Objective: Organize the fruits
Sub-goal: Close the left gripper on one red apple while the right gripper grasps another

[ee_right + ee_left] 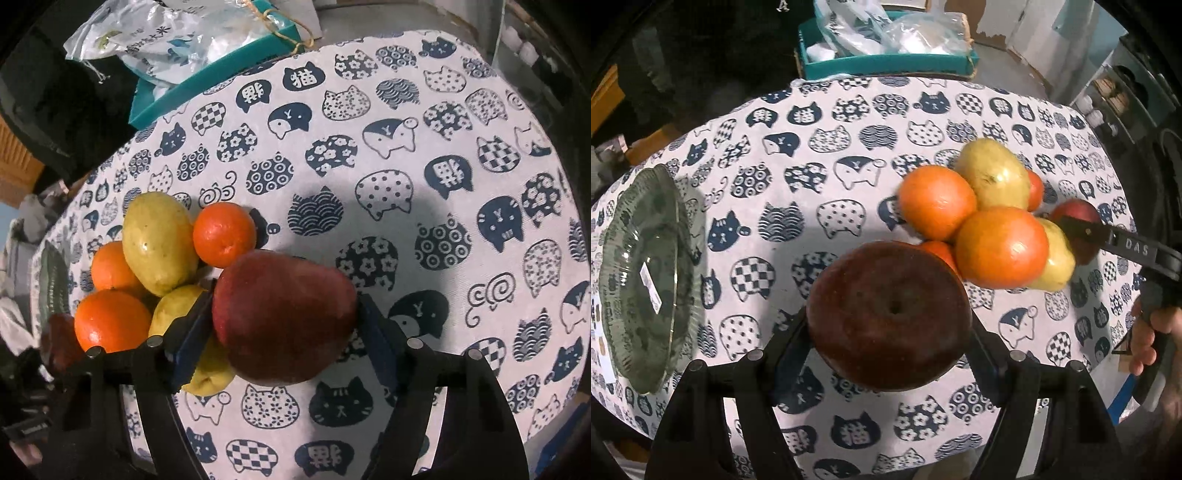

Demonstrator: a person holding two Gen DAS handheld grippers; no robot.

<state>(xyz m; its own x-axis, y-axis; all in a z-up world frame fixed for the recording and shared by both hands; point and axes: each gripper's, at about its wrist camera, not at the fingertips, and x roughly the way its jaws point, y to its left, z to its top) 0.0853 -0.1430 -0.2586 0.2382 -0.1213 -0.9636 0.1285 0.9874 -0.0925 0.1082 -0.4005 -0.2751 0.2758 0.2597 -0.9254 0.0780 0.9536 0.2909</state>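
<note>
left tongs (888, 332) clamp a dark red apple (889, 315), right tongs (284, 325) grip a glossy red apple (282, 317) beside the orange-and-yellow fruit pile (147, 273) on the tabletop (406, 110).

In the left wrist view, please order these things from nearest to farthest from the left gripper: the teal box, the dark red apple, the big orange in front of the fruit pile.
1. The dark red apple, held between the fingers of the left gripper.
2. The big orange, just beyond the apple, to the right.
3. The teal box, past the table's far edge.
</note>
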